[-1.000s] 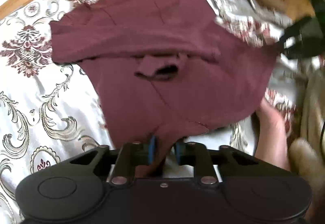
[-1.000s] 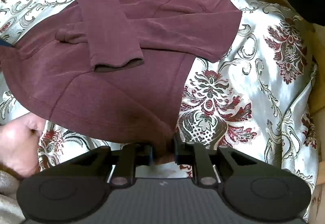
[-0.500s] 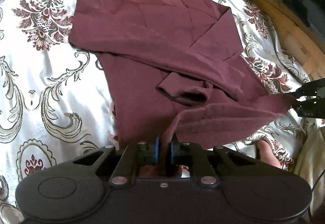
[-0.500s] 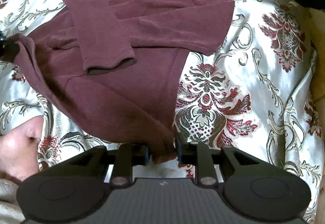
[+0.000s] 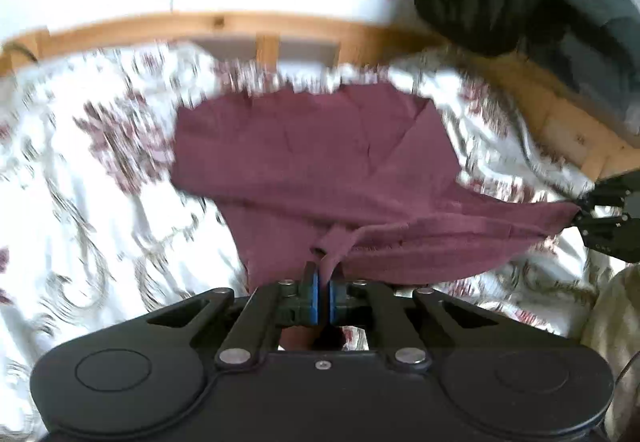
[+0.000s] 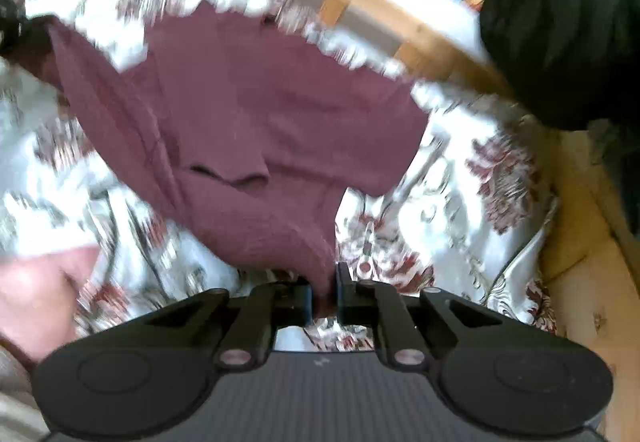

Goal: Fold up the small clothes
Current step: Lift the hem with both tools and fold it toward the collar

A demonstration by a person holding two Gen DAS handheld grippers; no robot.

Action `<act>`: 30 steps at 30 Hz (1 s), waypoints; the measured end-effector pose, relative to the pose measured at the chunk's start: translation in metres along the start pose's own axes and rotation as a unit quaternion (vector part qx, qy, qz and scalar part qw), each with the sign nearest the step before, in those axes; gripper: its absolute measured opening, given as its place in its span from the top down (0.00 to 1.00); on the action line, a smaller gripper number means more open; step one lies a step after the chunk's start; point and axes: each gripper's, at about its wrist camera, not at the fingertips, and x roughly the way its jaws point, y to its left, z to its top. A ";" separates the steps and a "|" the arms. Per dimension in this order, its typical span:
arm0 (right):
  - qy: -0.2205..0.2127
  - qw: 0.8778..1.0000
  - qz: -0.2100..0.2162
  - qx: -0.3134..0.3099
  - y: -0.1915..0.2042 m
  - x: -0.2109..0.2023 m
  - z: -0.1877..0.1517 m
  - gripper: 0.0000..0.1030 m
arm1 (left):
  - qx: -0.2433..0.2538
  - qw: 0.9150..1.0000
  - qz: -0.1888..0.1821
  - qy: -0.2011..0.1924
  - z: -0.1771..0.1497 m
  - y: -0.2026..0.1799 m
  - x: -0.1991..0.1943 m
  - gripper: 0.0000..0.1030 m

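Blurring hides maroon shirt (image 5: 304, 161) hem pinched inside left gripper (image 5: 323, 292).

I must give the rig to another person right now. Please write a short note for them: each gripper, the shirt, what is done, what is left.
Left gripper: its jaws have just been closing; shut on a bottom-hem corner of the maroon shirt.
Right gripper: its jaws have just been closing; shut on the other hem corner.
Shirt: on the patterned bedspread, collar end toward the wooden bed frame, hem lifted off the bed.
Done: both sleeves folded across the body.
Left: probably carry the hem toward the collar, lay it down, release, smooth.
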 end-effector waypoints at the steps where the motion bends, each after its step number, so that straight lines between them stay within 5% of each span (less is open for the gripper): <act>1: -0.017 1.000 0.001 0.022 -0.003 -0.011 0.001 0.90 | -0.001 1.000 0.001 -0.018 0.002 0.000 -0.012 0.96; 8: -0.096 0.989 0.010 0.115 -0.011 -0.080 -0.007 0.90 | -0.001 0.997 0.005 -0.079 0.005 -0.003 -0.082 0.96; 17: -0.158 0.978 -0.004 0.136 0.009 -0.175 -0.025 0.90 | 0.024 0.994 -0.012 -0.102 -0.007 -0.005 -0.154 0.96; 30: -0.191 0.961 -0.100 0.171 -0.002 -0.090 0.021 0.90 | 0.048 0.993 0.033 -0.104 0.059 0.001 -0.084 0.95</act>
